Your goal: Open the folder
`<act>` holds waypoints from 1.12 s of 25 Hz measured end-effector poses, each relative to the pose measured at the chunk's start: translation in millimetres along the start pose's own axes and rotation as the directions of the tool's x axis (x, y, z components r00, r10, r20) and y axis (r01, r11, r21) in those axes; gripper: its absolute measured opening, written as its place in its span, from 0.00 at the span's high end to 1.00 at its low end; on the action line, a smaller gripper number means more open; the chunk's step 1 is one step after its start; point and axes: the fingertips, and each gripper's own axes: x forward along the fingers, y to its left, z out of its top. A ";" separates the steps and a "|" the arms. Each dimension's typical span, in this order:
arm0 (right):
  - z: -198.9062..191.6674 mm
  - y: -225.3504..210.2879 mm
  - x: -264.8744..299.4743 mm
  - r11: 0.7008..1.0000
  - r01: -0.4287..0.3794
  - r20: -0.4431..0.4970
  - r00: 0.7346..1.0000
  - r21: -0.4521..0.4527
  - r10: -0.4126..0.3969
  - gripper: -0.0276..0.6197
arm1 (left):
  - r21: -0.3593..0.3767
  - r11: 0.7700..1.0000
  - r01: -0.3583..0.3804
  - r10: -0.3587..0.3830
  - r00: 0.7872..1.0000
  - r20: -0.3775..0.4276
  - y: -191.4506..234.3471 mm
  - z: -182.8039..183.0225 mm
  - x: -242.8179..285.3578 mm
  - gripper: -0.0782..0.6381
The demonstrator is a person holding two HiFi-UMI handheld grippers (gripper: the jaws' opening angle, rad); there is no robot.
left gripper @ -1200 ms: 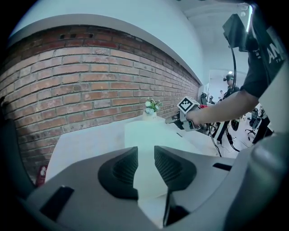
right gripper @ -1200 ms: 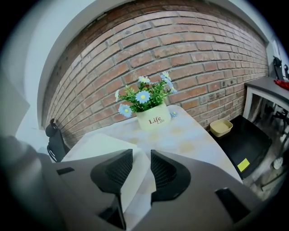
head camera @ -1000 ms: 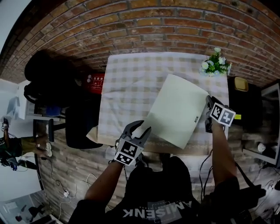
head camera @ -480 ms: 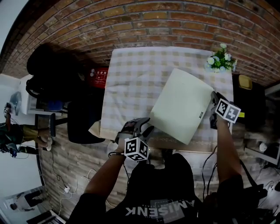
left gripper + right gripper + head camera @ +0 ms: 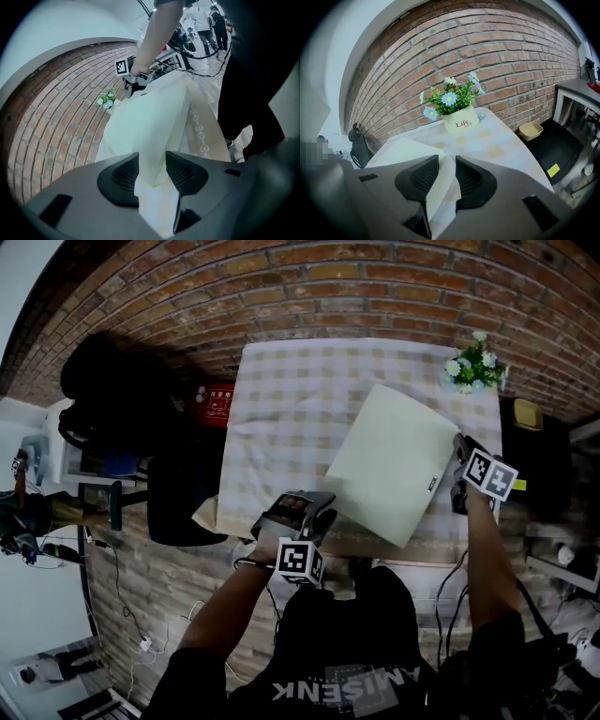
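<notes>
Folder [image 5: 394, 465] is lying closed on the table [image 5: 281, 390]. Its near corner is now sitting loose between the half-parted fingers of the left gripper [image 5: 152, 164], just rolled down onto it. Right gripper [image 5: 446, 166] is closing, pinching the far edge. Cover lift is looking imminent.

head view: we look steeply down from overhead, farthest out, whole tabletop [image 5: 281, 399] in frame.
left gripper view: we sit low at the tabletop's near edge, tight on the folder [image 5: 150, 117], facing along it to the brick wall [image 5: 51, 126].
right gripper view: low at the folder's far-right corner, facing the flower pot [image 5: 459, 123], close.
shared: folder, flower pot and brick wall show in all three.
</notes>
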 end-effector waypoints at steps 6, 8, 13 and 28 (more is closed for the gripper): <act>0.7 0.1 1.2 1.000 -0.003 0.002 1.000 -0.007 0.003 0.73 | 0.038 0.999 0.012 -0.011 1.000 -0.010 -6.9 -4.4 11.4 0.64; 0.4 0.1 2.0 1.000 -0.007 0.002 1.000 -0.008 0.007 0.73 | 0.043 0.999 0.018 -0.017 1.000 -0.015 -5.0 -1.2 9.0 0.64; 0.1 -0.8 1.8 1.000 -0.012 -0.001 1.000 -0.011 0.012 0.73 | 0.069 0.997 0.023 -0.021 1.000 -0.018 -2.0 6.4 2.5 0.63; 0.1 -0.6 2.2 1.000 -0.025 0.009 1.000 0.002 0.025 0.74 | 0.128 0.991 0.046 -0.055 0.996 0.065 0.0 35.1 5.8 0.63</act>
